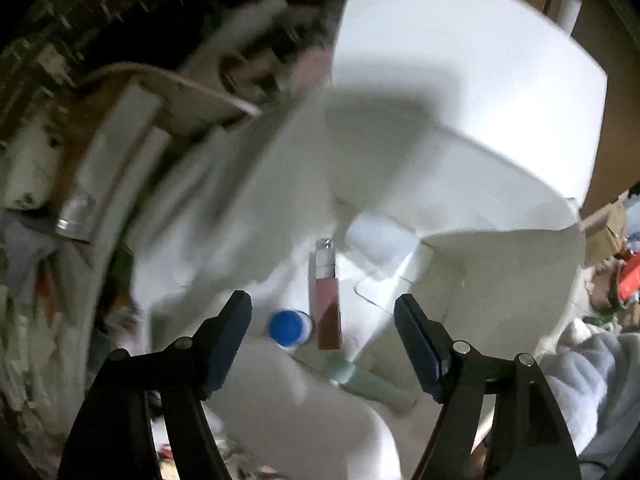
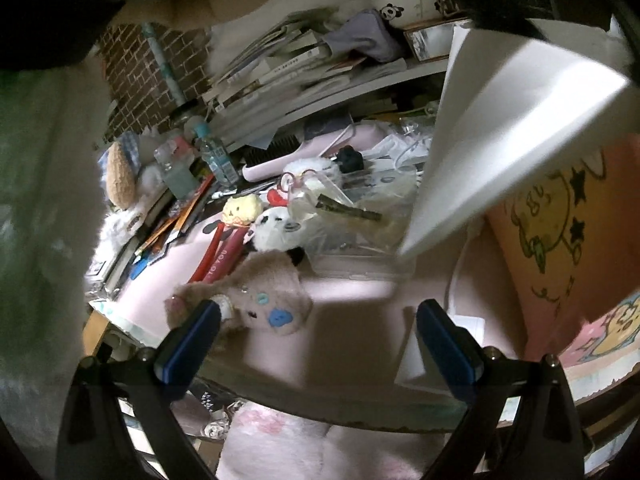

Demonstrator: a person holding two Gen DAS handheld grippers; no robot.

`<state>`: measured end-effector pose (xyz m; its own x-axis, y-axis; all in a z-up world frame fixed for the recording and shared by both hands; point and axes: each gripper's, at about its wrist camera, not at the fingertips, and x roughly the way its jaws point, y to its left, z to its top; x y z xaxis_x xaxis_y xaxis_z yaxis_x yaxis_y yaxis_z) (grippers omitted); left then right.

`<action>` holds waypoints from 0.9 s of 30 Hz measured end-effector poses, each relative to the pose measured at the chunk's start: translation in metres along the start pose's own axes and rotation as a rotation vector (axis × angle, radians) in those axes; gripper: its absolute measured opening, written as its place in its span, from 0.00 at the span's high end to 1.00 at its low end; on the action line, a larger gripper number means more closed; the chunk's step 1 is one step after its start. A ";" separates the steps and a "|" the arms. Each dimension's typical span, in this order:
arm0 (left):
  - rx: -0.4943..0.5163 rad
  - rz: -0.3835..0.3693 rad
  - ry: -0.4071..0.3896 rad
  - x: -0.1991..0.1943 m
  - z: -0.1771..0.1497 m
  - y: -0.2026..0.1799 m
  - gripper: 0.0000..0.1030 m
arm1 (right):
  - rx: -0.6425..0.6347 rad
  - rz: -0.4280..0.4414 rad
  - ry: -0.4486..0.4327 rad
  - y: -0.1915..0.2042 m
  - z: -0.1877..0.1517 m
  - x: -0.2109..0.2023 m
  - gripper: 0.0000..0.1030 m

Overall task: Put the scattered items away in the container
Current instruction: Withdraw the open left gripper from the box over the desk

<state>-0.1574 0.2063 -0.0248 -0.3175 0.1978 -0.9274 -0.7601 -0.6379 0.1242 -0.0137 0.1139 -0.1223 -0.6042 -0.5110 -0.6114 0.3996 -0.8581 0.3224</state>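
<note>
In the left wrist view a white box [image 1: 500, 280] with its lid [image 1: 460, 92] raised holds a pink lip gloss tube [image 1: 326, 300], a small bottle with a blue cap [image 1: 286, 326] and a pale green tube [image 1: 372, 382]. My left gripper [image 1: 324, 320] is open and empty just above these items. In the right wrist view my right gripper [image 2: 318, 326] is open and empty over the pink desk mat [image 2: 352, 308]. A brown plush pouch [image 2: 256, 300] lies by its left finger. The white box lid [image 2: 500, 136] rises at the right.
The desk holds a panda plush [image 2: 272, 232], red pens with a yellow topper [image 2: 224, 248], a clear plastic case [image 2: 352, 216], a pink hairbrush [image 2: 288, 156], bottles [image 2: 212, 152] and stacked books [image 2: 280, 72]. A cartoon-print board [image 2: 560, 220] stands at the right. The desk's front edge [image 2: 340, 404] is near.
</note>
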 end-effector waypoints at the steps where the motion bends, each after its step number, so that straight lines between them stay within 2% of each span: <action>1: -0.002 -0.008 -0.021 -0.007 -0.001 0.001 0.26 | -0.001 -0.001 0.000 0.000 0.000 0.000 0.05; 3: -0.012 0.017 -0.088 -0.029 -0.008 0.001 0.16 | -0.004 -0.003 -0.003 0.000 0.000 -0.001 0.05; 6: -0.016 0.062 -0.217 -0.072 -0.026 0.001 0.14 | -0.014 -0.014 -0.014 0.000 -0.002 -0.001 0.05; 8: -0.022 0.098 -0.324 -0.100 -0.044 -0.002 0.08 | -0.025 -0.024 -0.029 0.000 -0.005 -0.003 0.05; 9: -0.032 0.127 -0.380 -0.111 -0.050 -0.001 0.04 | -0.030 -0.027 -0.038 0.000 -0.007 -0.005 0.05; 11: -0.086 0.237 -0.491 -0.135 -0.078 0.000 0.03 | -0.044 -0.044 -0.067 0.000 -0.011 -0.008 0.05; 13: -0.154 0.336 -0.541 -0.146 -0.106 0.011 0.03 | -0.055 -0.057 -0.105 0.000 -0.016 -0.015 0.05; 16: -0.256 0.443 -0.580 -0.157 -0.159 0.015 0.03 | -0.095 -0.105 -0.181 0.004 -0.022 -0.027 0.05; 20: -0.383 0.540 -0.601 -0.149 -0.219 0.020 0.03 | -0.149 -0.195 -0.241 0.008 -0.027 -0.036 0.09; 24: -0.504 0.580 -0.627 -0.132 -0.267 0.028 0.03 | -0.190 -0.254 -0.219 0.009 -0.033 -0.029 0.38; 27: -0.557 0.536 -0.642 -0.116 -0.294 0.031 0.03 | -0.176 -0.276 -0.190 0.003 -0.040 -0.021 0.46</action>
<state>0.0231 -0.0554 -0.0169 -0.9105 0.0415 -0.4114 -0.1059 -0.9852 0.1350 0.0273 0.1236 -0.1374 -0.8164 -0.2755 -0.5075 0.3056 -0.9518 0.0251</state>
